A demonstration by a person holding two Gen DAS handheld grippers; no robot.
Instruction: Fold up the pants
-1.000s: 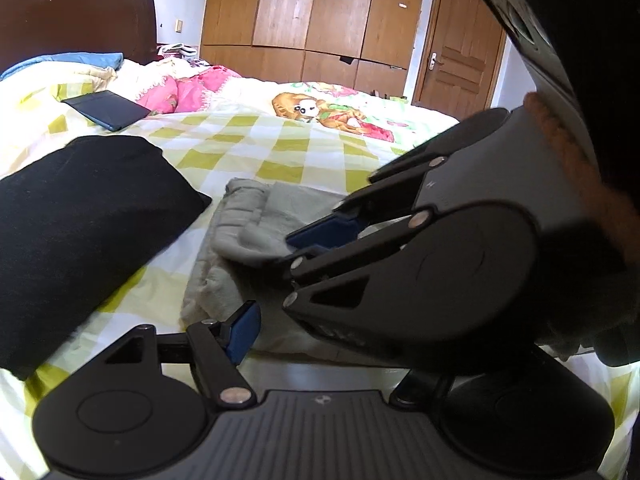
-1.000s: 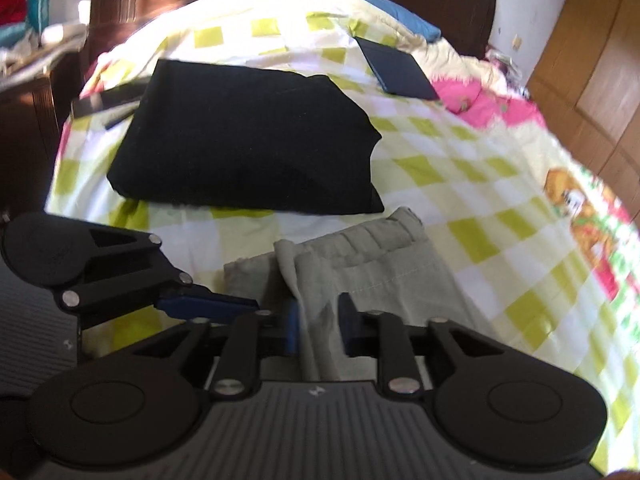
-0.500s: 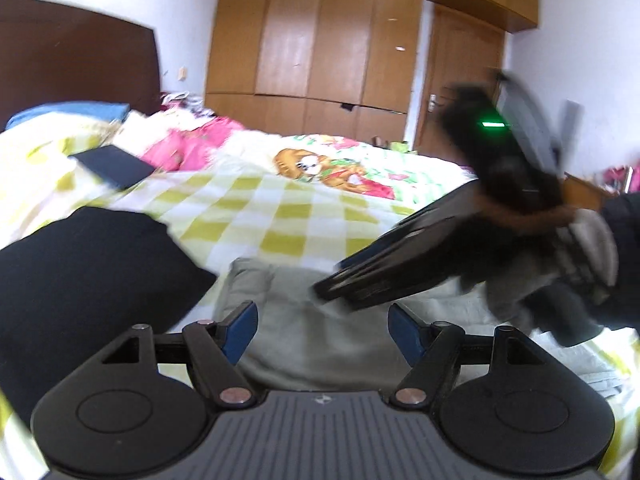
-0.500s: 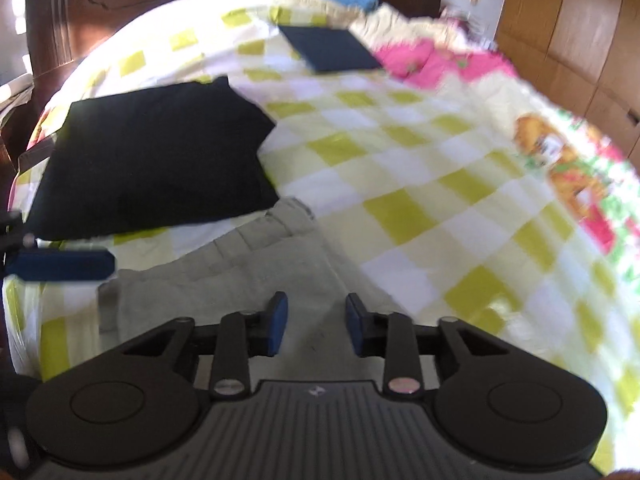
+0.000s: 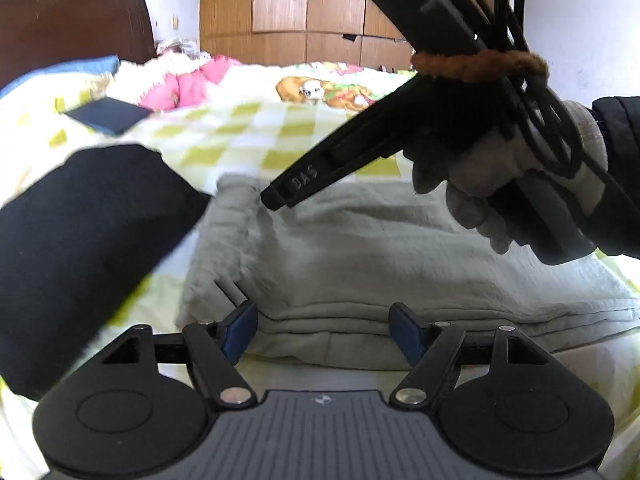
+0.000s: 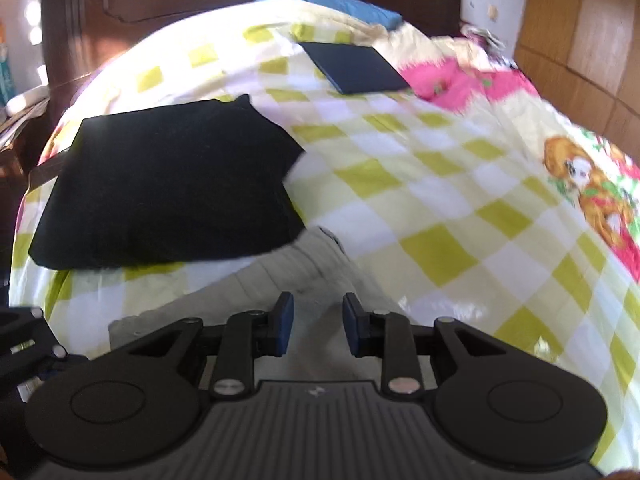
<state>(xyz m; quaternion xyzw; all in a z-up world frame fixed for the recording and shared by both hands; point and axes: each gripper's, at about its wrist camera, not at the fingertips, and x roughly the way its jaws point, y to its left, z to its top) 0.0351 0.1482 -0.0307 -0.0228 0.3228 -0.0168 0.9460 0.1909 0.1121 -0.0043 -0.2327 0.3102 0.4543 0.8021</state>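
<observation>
Grey pants (image 5: pixel 400 248) now out of right gripper (image 6: pixel 314 330)

Pale grey-green cotton pants (image 5: pixel 400 248); yellow-and-white checked bedspread (image 6: pixel 440 200); black folded garment (image 6: pixel 168 184); dark navy flat rectangle (image 6: pixel 356 68).

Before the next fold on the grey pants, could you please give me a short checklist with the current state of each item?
1. Left hand-held gripper open, nothing pinched: ok.
2. Right hand-held gripper free of cloth, narrow gap showing: ok.
3. Light grey cotton pants lying flat in layers on the yellow-checked bedspread: ok.
4. Pants clear of the folded black garment: not ok, the edges meet or overlap.
5. Layer edges lined up all round: cannot tell, the far side is hidden.
</observation>
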